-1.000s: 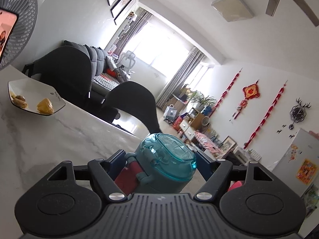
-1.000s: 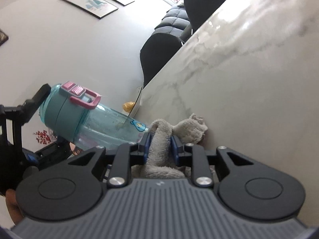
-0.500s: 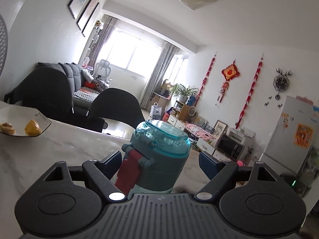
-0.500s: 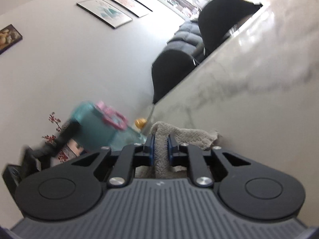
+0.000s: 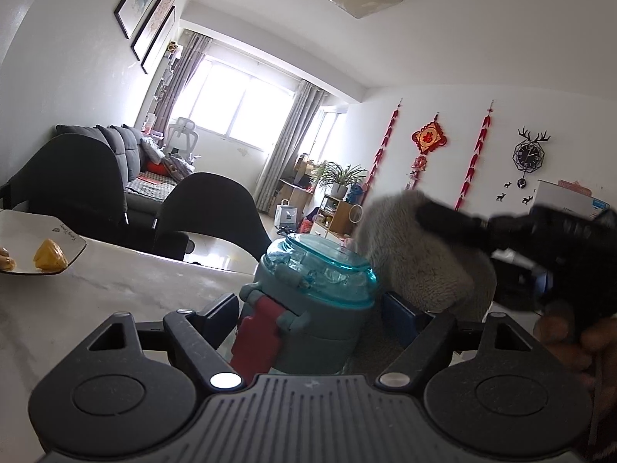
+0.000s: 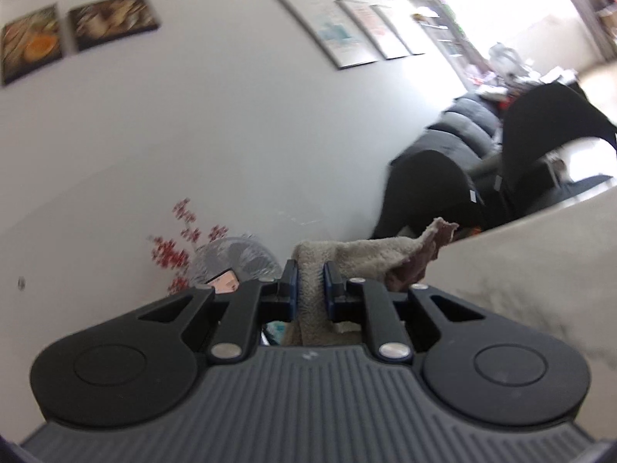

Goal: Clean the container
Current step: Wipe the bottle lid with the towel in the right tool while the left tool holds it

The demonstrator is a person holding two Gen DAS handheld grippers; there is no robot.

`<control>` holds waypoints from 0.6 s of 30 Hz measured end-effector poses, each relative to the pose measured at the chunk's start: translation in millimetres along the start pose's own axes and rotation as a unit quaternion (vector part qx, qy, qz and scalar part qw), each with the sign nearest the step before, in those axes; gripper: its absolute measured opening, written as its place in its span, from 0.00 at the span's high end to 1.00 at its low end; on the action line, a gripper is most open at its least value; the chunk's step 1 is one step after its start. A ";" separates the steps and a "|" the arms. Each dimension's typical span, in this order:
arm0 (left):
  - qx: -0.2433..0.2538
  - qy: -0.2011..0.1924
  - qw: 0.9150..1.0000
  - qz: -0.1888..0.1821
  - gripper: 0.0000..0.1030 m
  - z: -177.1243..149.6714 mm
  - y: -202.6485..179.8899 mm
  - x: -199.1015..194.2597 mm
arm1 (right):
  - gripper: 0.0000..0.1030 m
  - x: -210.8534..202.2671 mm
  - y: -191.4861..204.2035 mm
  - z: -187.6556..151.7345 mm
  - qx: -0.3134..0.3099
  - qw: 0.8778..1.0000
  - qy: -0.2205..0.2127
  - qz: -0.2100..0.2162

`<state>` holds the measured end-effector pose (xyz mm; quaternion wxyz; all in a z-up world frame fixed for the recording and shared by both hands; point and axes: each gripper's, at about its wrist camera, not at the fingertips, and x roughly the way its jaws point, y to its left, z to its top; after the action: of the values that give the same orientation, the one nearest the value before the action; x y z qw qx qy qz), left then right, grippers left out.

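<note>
While a white plate bearing unreadable script sits at the left on the marble table, the left hand-held gripper, its jaws having just narrowed, clasps the teal bottle upright. Rightward, the right hand-held gripper is clamped on a grey cloth just beside the bottle lid.

There was one bottle, one cloth, one plate on the desk, two black chairs, three framed pictures and one clock.
</note>
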<state>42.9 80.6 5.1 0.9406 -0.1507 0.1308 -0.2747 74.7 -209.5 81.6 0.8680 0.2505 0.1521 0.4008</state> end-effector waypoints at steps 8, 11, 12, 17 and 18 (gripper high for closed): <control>0.017 0.004 1.000 -0.009 0.26 -0.3 5.2 2.1 | 0.87 24.2 19.7 8.0 -0.088 0.994 0.053 0.039; 0.027 0.003 1.000 -0.009 0.27 -1.5 4.7 1.9 | 0.88 32.7 22.9 3.3 -0.113 0.990 0.076 0.038; 0.027 0.003 1.000 -0.009 0.27 -1.7 5.4 1.7 | 0.88 35.5 22.7 1.8 -0.117 0.989 0.079 0.037; 0.026 0.001 1.000 -0.011 0.27 -2.6 8.0 2.2 | 0.89 38.6 21.6 -2.7 -0.118 0.990 0.074 0.032; 0.026 0.000 1.000 -0.011 0.27 -2.7 8.3 2.5 | 0.90 38.2 21.0 -3.1 -0.115 0.990 0.071 0.030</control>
<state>48.0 85.3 -0.8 0.9412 -0.1273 0.1222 -0.2881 84.4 -167.4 88.4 0.8657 0.1244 0.1582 0.4584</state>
